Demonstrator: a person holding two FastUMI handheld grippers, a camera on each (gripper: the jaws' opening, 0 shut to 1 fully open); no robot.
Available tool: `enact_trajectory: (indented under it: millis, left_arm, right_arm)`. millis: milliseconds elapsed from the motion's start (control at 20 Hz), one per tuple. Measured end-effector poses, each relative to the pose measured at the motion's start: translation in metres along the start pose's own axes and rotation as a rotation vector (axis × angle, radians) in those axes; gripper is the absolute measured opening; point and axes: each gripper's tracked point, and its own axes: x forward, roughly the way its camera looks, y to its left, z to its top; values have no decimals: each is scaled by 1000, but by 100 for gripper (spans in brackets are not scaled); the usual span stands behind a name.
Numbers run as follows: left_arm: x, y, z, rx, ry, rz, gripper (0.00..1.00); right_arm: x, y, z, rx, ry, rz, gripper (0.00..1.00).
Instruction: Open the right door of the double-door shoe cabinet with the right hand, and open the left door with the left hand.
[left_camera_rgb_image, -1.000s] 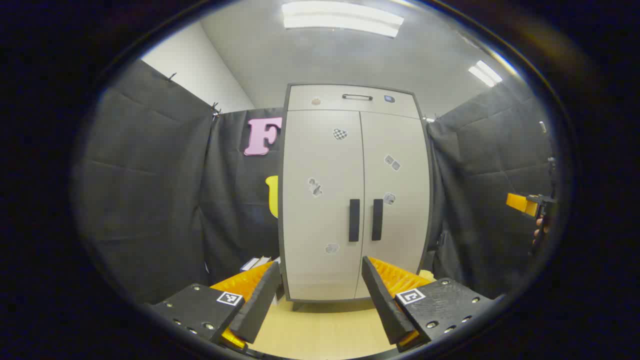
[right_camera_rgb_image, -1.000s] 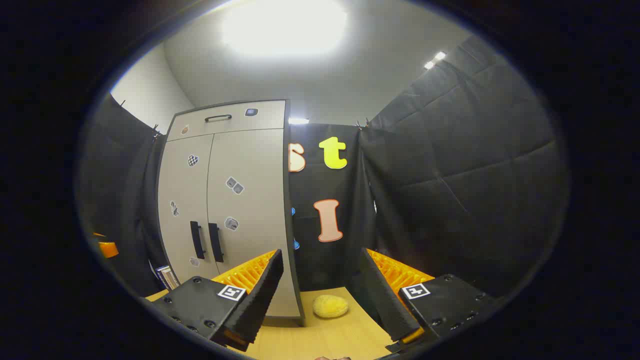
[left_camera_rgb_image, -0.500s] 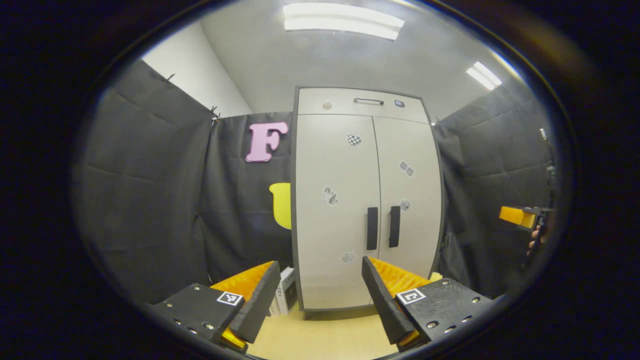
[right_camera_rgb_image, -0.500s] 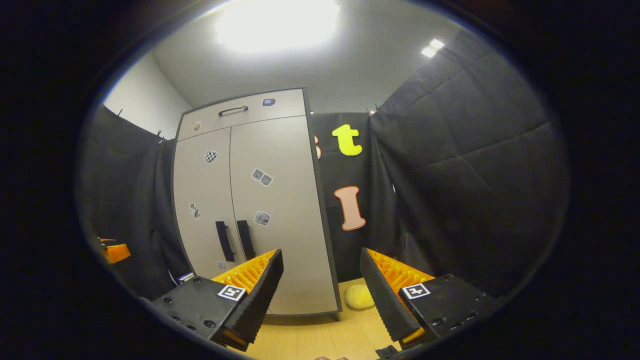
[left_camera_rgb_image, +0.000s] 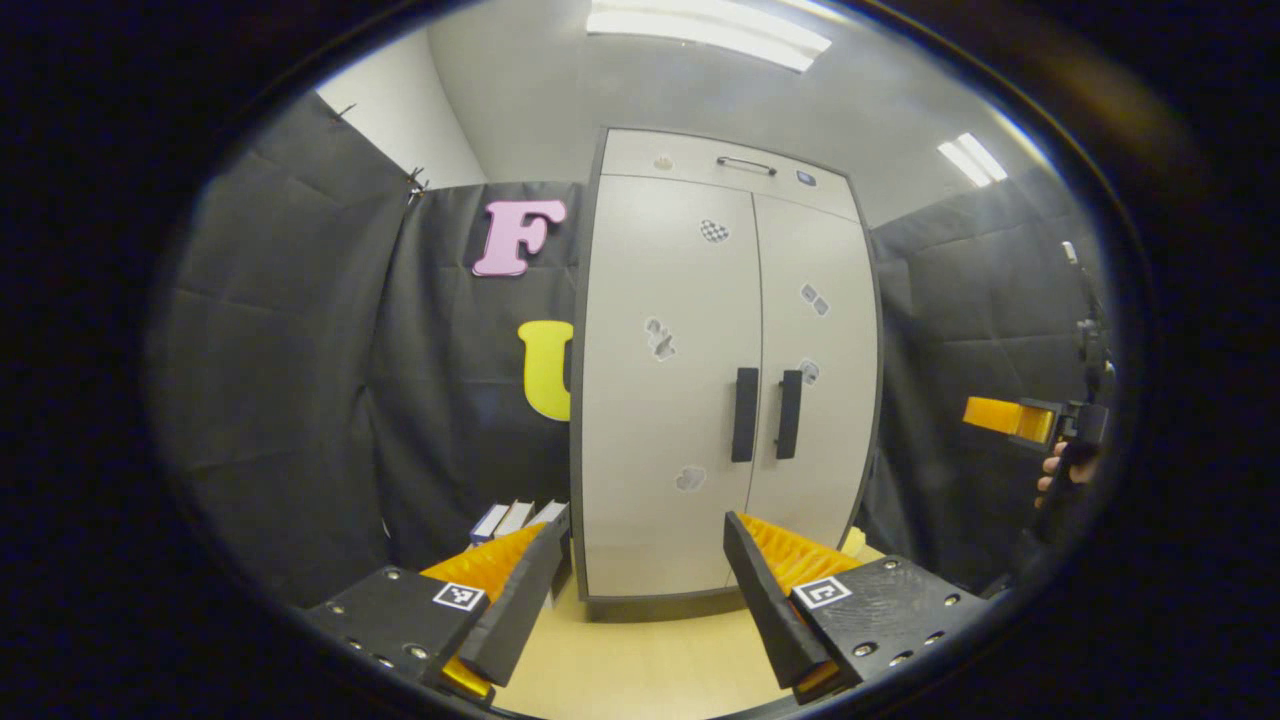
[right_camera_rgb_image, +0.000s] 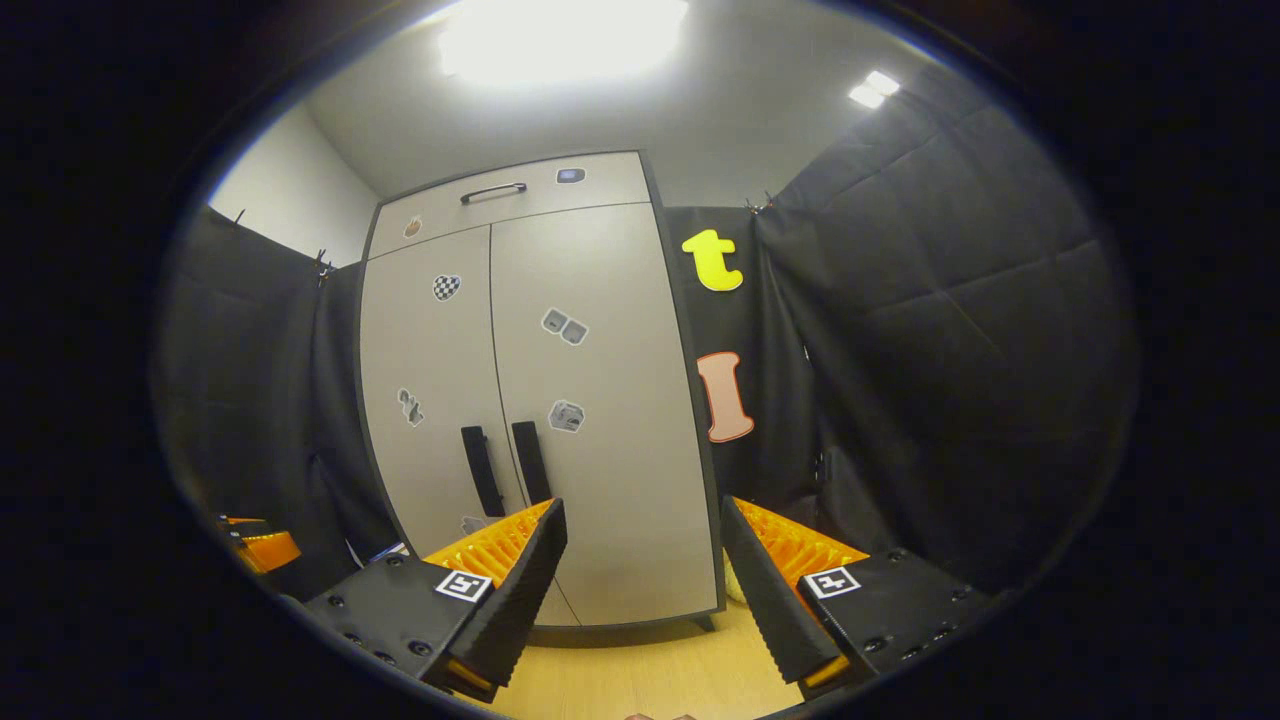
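A tall pale grey shoe cabinet stands on the wooden floor with both doors closed. Two black vertical handles sit side by side at the middle seam: the left door handle and the right door handle. My left gripper is open, some way in front of the cabinet, with nothing between its fingers. My right gripper is also open and empty, facing the cabinet's right half. In the left gripper view the right gripper shows at the far right, held by a hand.
Black cloth walls close in both sides. Several small boxes lean at the cabinet's left foot. A top drawer with a slim handle caps the cabinet. Wooden floor lies in front. The left gripper's tip shows low left in the right gripper view.
Both grippers have come closer to the cabinet, which looks bigger. In the right gripper view it has shifted toward the centre, hiding the yellow object on the floor.
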Motion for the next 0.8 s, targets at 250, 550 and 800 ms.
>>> enact_trajectory:
  millis: [250, 550, 800]
  left_arm:
    - [1, 38, -18, -21, 8, 19, 95]
    - [-12, 89, -48, -91, 44, 78, 95]
    - [-20, 110, -71, -144, 112, 148, 95]
  right_arm:
    - [43, 45, -1, -7, 47, 30, 98]
    - [89, 91, 20, -76, 30, 68, 97]
    - [132, 106, 23, -130, 16, 87, 97]
